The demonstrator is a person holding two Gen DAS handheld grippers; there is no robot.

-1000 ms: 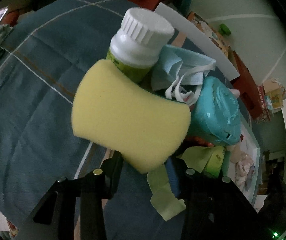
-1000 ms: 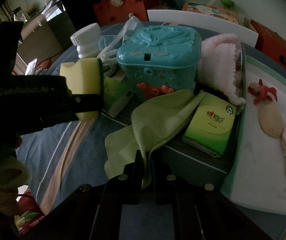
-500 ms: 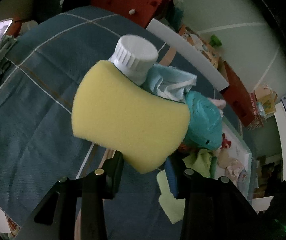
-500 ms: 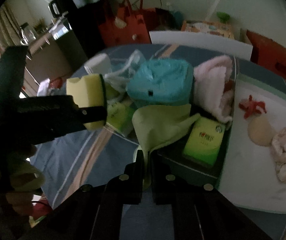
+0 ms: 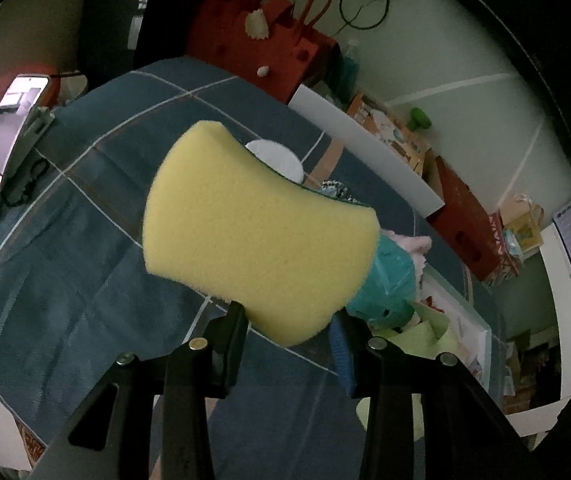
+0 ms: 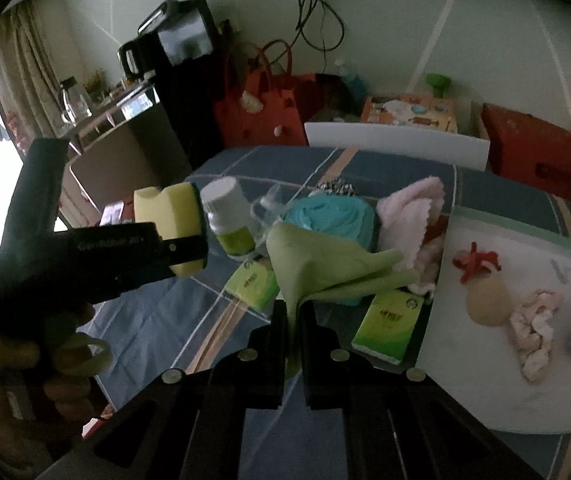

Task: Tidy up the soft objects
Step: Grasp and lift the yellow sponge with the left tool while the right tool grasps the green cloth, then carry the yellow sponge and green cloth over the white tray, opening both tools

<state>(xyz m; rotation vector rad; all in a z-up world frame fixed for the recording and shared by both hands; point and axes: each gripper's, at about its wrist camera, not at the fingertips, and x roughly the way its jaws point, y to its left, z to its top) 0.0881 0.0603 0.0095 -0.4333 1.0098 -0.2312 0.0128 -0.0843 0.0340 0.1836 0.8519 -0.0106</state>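
My left gripper (image 5: 289, 320) is shut on a yellow sponge (image 5: 257, 224) and holds it high above the blue plaid tablecloth (image 5: 65, 248). The sponge (image 6: 171, 212) and left gripper (image 6: 189, 248) also show in the right wrist view, at the left. My right gripper (image 6: 293, 312) is shut on a light green cloth (image 6: 325, 268), lifted off the table. Behind it lie a pink towel (image 6: 409, 212), a teal plastic box (image 6: 333, 216) and a white-capped bottle (image 6: 227, 216).
A white tray (image 6: 485, 380) at the right holds a red toy (image 6: 477, 260), a beige round pad (image 6: 487, 302) and a pink scrunchie (image 6: 533, 328). Two green tissue packs (image 6: 389, 328) lie on the cloth. A phone (image 5: 5, 140) lies at the table's left edge. A red bag (image 6: 261, 112) stands behind.
Both grippers have risen away from the table. The sponge and the green cloth have gone up with them, and the pile of objects now looks smaller and farther below.
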